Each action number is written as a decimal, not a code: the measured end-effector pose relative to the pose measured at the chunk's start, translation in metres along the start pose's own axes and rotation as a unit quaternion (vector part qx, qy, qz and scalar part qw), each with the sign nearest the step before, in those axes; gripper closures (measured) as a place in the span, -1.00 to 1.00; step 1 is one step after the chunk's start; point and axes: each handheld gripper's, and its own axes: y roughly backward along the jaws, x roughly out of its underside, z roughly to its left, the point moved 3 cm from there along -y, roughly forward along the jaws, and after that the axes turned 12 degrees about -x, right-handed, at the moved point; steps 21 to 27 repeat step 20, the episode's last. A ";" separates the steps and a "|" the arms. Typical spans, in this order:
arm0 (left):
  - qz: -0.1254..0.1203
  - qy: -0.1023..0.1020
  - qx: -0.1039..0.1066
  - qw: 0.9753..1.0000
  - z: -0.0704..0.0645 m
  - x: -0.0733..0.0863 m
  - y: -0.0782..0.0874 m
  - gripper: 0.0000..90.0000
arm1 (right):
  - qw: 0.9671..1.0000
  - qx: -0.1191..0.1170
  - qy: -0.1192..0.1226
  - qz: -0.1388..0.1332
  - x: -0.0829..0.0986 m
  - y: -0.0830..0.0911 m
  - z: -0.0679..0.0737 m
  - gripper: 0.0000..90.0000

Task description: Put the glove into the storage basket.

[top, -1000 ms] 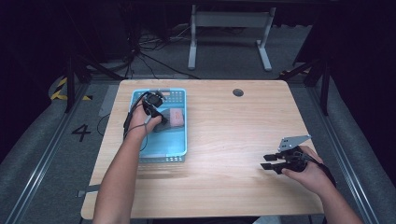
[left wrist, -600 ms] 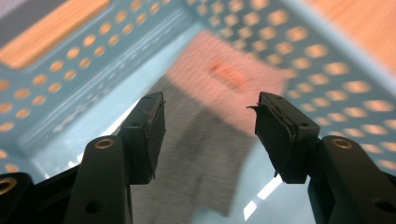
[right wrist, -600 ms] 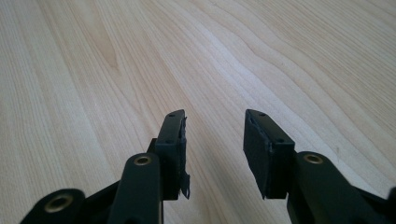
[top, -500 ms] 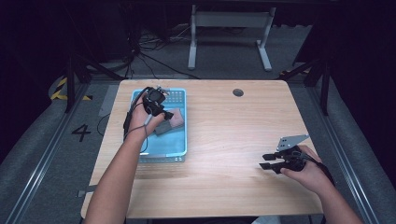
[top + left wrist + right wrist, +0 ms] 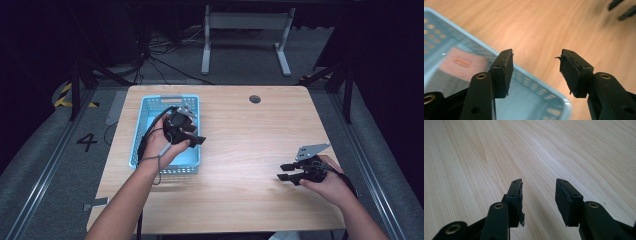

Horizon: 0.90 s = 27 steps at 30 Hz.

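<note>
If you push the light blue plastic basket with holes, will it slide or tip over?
The light blue plastic basket would probably slide: it looks low and wide, so unlikely to tip. Its perforated walls suggest it is light. The flat pink block inside likely adds little weight.

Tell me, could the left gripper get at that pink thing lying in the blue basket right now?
Probably yes. The left gripper hangs open and empty over the basket's near wall, and the pink thing lies uncovered just inside, with nothing between them.
</note>
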 end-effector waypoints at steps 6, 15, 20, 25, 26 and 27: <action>-0.012 0.022 0.055 0.998 -0.035 0.027 -0.006 0.02 | 1.000 -0.003 -0.002 0.000 0.001 -0.001 0.000 0.30; -0.037 -0.004 0.056 0.998 -0.077 0.066 -0.025 -0.04 | 1.000 -0.002 -0.006 -0.001 0.006 -0.006 -0.006 0.28; -0.034 -0.016 0.040 0.998 -0.087 0.080 -0.032 -0.09 | 1.000 0.016 -0.020 -0.002 0.012 -0.009 -0.013 0.28; -0.034 -0.016 0.040 0.998 -0.087 0.080 -0.032 -0.09 | 1.000 0.016 -0.020 -0.002 0.012 -0.009 -0.013 0.28; -0.034 -0.016 0.040 0.998 -0.087 0.080 -0.032 -0.09 | 1.000 0.016 -0.020 -0.002 0.012 -0.009 -0.013 0.28; -0.034 -0.016 0.040 0.998 -0.087 0.080 -0.032 -0.09 | 1.000 0.016 -0.020 -0.002 0.012 -0.009 -0.013 0.28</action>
